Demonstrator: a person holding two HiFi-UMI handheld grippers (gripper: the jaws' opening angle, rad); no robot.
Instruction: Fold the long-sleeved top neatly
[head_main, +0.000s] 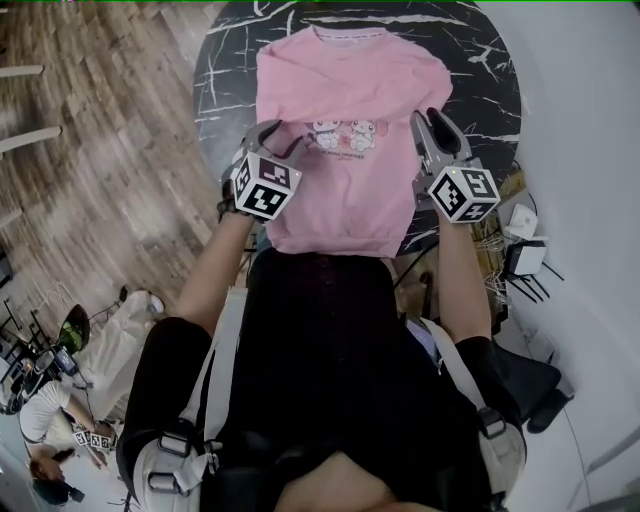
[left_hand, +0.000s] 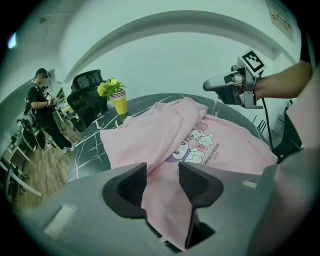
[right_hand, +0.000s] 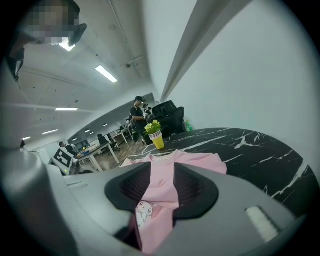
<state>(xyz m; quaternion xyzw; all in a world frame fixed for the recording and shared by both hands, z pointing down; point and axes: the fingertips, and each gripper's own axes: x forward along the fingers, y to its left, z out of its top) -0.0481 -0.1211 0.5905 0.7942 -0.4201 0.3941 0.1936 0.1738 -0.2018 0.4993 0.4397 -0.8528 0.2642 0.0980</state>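
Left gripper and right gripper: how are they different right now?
The left gripper is over the left part of the pink long-sleeved top, beside its cartoon print; the right gripper is at the top's right edge. The left gripper's jaws stand wider apart than the right gripper's. Both are open, with pink cloth showing between the jaws.

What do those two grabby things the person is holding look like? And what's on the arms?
The left gripper and the right gripper are both grey, with two chunky dark jaws and a white cube covered in black square markers. A thin black cable hangs from the right one. The person wears short black sleeves and pale shoulder straps.
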